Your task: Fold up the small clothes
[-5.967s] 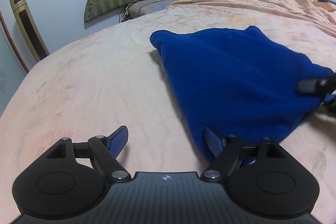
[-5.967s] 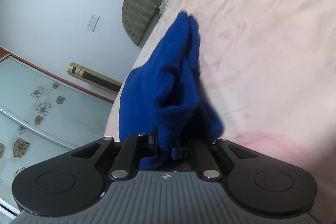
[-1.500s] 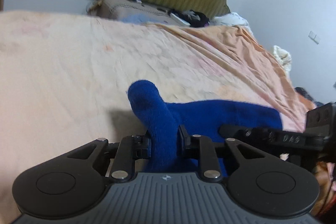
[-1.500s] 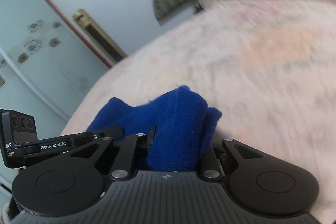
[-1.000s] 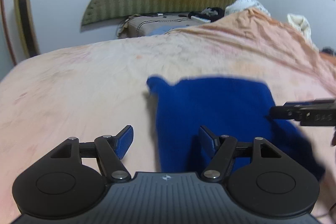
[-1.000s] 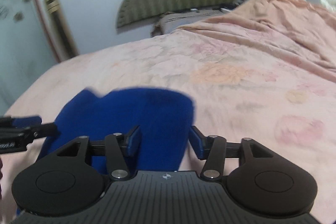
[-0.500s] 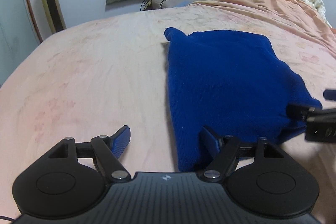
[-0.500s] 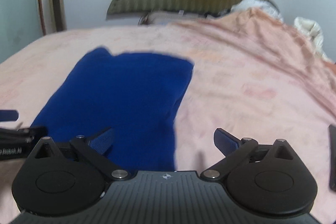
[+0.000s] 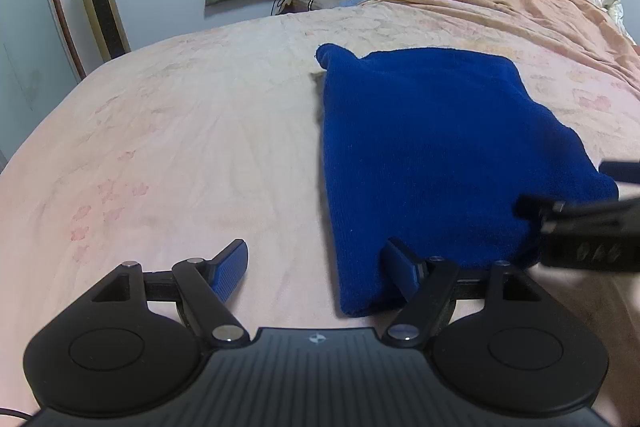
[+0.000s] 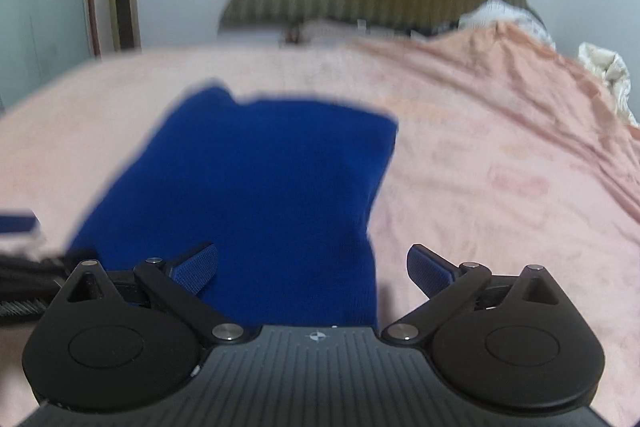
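On the bed (image 9: pixel 200 131) the cloth (image 9: pixel 424 155) lies folded flat, both the left claw (image 9: pixel 316 267) and right claw (image 10: pixel 312 267) wide and empty at its near edge, so a careless sweep could likely snag and undo the fold.

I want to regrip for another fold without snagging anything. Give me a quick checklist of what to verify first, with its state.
1. Left gripper open: ok.
2. Right gripper open: ok.
3. Blue garment released and lying on the bed: ok.
4. Garment flat: mostly ok; a corner at the far left sticks out.
5. Near edge between the left gripper's fingers: not ok, only the right finger overlaps the cloth.
6. Number of folded layers: cannot tell.
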The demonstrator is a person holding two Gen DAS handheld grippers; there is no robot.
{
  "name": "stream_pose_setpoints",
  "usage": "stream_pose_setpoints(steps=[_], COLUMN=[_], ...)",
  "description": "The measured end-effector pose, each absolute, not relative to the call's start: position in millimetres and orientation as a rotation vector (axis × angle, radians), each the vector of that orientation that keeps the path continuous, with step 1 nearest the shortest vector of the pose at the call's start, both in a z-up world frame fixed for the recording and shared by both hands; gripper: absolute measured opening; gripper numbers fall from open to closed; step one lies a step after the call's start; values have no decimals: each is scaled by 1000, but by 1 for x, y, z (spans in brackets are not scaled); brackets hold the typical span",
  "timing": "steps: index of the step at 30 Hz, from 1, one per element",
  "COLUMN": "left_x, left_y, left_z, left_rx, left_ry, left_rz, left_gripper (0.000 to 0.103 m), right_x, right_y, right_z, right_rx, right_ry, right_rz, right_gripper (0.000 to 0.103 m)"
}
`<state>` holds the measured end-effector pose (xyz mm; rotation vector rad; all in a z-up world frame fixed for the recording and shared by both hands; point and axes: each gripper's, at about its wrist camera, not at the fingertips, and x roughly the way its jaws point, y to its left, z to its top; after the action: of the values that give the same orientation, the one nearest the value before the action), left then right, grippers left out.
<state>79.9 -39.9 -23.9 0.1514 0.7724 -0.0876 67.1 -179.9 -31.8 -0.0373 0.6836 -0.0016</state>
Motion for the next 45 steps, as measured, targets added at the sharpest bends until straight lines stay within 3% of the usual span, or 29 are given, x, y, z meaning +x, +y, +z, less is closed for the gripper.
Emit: stream_pose_setpoints(steps=[4, 9, 12, 13, 14, 20, 25, 36, 45], left_x=[80, 76, 78, 78, 75, 67, 76, 65, 70], left_y=[-38, -34, -37, -39, -41, -45, -41, -36, -41], left_z=[-24, -17, -22, -25, -28, -22, -36, -41, -17], left_rx=[148, 87, 82, 98, 121, 146, 86, 64, 80], left_ry=[774, 712, 727, 734, 726, 676, 745, 723, 658], left_rz=[-90, -112, -150, -149, -147, -174, -186, -180, -200], left_gripper=[76, 76, 76, 76, 75, 76, 76, 77, 77], right_x=[63, 40, 32, 33, 34, 33, 31, 27, 11], right_y=[-179, -183, -177, -173, -171, -180, -185, -185, -172], right_z=[-43, -26, -25, -30, -36, -46, -52, -57, -38], right_rx=[-40, -33, -11, -16, -30, -19, 20, -5, -54], right_ry=[706, 588, 565, 585, 608, 635, 644, 616, 508], right_rz=[-22, -24, 100, 125, 127, 65, 49, 12, 17], right_gripper=[101, 92, 77, 62, 53, 53, 59, 72, 63])
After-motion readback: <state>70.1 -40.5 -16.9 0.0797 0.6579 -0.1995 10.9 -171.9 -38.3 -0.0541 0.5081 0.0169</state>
